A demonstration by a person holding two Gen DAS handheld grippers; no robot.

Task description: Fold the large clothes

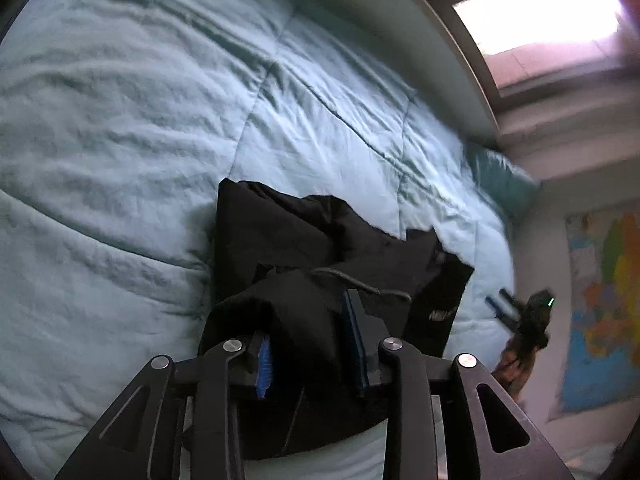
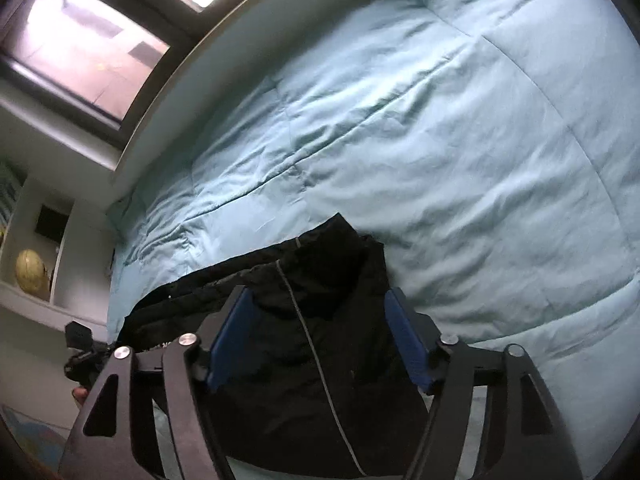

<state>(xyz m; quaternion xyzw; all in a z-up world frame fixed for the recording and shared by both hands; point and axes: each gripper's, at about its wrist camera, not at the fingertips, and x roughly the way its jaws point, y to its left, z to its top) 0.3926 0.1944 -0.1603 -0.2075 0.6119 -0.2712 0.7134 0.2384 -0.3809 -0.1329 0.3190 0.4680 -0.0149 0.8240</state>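
Observation:
A black hooded garment (image 1: pixel 304 240) with a grey drawcord lies bunched on a light blue quilt (image 1: pixel 120 120). My left gripper (image 1: pixel 308 320) has a fold of the black fabric draped between its blue-padded fingers, which stand partly apart. In the right wrist view the same garment (image 2: pixel 320 280) lies under my right gripper (image 2: pixel 316 300), whose blue pads stand wide apart above the cloth, open. The right gripper also shows in the left wrist view (image 1: pixel 520 316), off the bed's right side.
The quilt (image 2: pixel 440 120) covers the bed. A headboard or bed edge (image 1: pixel 420 40) runs along the far side under a bright window (image 1: pixel 536 12). A colourful map (image 1: pixel 604 304) lies right of the bed. A shelf with a globe (image 2: pixel 30 274) stands left.

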